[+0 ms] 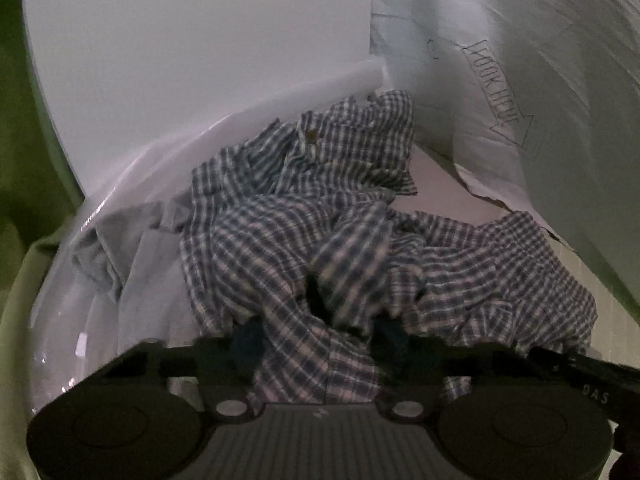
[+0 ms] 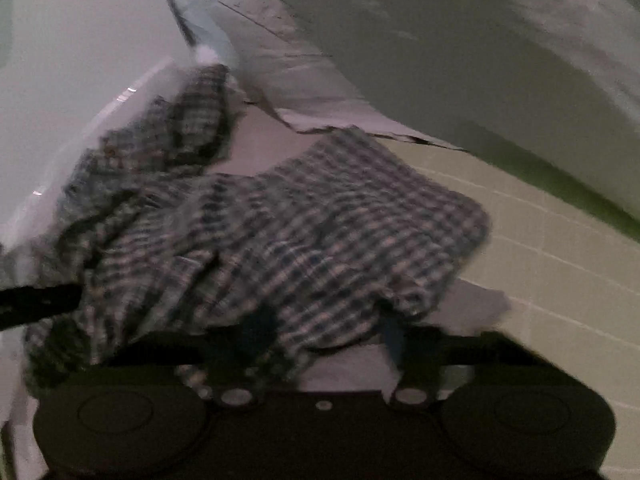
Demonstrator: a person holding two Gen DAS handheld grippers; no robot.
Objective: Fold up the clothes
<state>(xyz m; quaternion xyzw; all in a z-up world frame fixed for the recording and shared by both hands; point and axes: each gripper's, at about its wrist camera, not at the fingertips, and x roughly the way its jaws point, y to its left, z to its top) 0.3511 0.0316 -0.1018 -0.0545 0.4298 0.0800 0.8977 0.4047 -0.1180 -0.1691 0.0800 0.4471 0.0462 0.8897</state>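
A blue and white checked shirt [image 1: 320, 208] lies crumpled in a heap; it also shows in the right wrist view [image 2: 320, 224], blurred. My left gripper [image 1: 320, 320] is buried in the heap, with folds of the shirt between and over its dark fingers [image 1: 248, 340]; how far the jaws stand apart is hidden. My right gripper [image 2: 324, 328] sits under the near edge of the shirt, its fingers [image 2: 390, 332] apart with cloth draped over them. The left gripper's body [image 2: 36, 304] shows at the left edge of the right wrist view.
A pale blue garment [image 1: 104, 248] lies at the left of the heap. White sheeting [image 1: 200, 60] rises behind, and a paper with a drawn arrow [image 1: 500, 92] stands at the right. Pale tiled floor [image 2: 540, 272] lies to the right.
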